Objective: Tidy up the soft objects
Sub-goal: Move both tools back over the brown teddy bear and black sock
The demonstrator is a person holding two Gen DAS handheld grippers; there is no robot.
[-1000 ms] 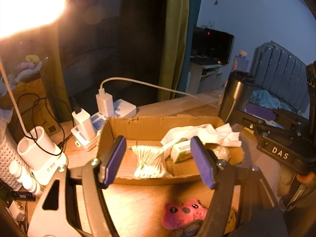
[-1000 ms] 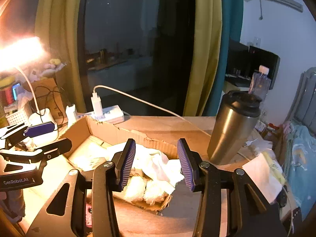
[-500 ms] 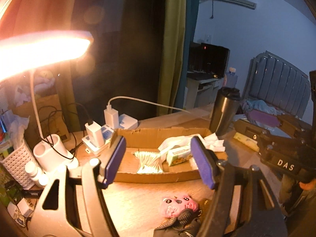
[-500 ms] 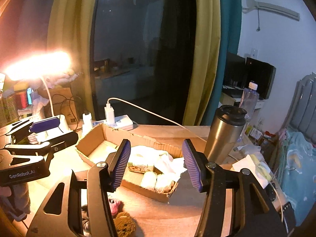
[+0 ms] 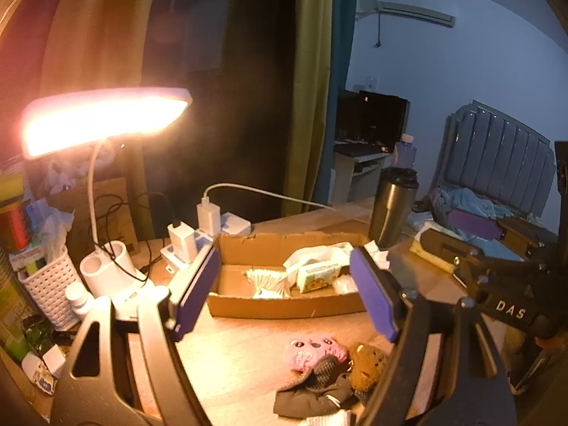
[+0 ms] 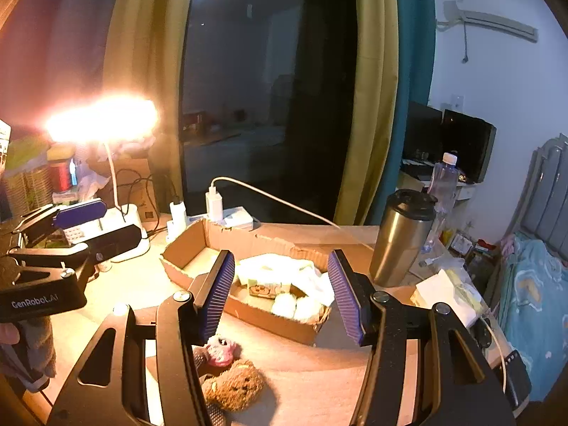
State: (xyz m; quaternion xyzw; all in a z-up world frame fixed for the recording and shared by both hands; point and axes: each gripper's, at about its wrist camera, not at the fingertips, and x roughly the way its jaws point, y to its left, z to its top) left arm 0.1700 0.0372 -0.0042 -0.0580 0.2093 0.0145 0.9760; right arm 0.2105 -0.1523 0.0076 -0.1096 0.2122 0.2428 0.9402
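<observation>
A shallow cardboard box on the wooden desk holds cotton swabs, a tissue pack and crumpled white wrapping. The right wrist view shows the same box with white cotton balls at its near end. In front of the box lie a pink plush, a brown plush and a dark sock. My left gripper hovers above them, its jaws opening with nothing between them. My right gripper is open and empty, above the pink plush and brown plush.
A lit desk lamp glares at the left over a white basket. Chargers on a power strip sit behind the box. A steel tumbler stands right of the box, with a tissue stack beside it. A bed lies far right.
Both grippers have drawn back and up from the box, so it looks smaller and the plush toys and sock came into view. The jaws of both stand wider apart than before.
</observation>
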